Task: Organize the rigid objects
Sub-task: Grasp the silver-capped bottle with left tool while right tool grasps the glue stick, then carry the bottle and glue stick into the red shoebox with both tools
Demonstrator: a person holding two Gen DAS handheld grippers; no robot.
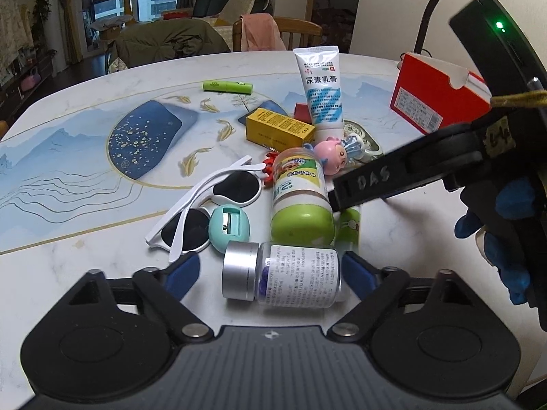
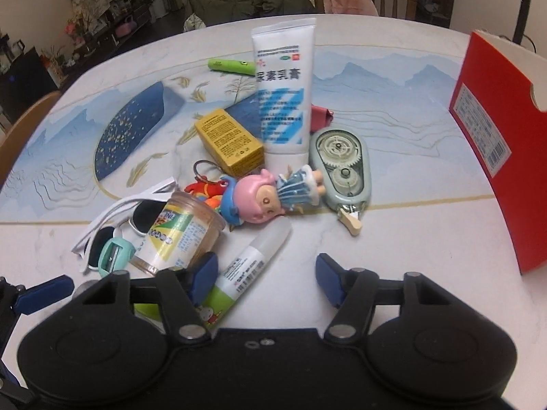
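Pick-up step. Left gripper [image 1: 270, 275] jaws spread around pill bottle [image 1: 280, 278] lying on table [image 1: 85, 273], pads apart from it. Right gripper [image 2: 266, 276] released over glue stick [image 2: 246, 266]. Next: clamp both, lift clear.

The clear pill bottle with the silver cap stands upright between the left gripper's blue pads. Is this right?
Not quite. The clear pill bottle with the silver cap lies on its side between the left gripper's blue pads, as the left wrist view shows.
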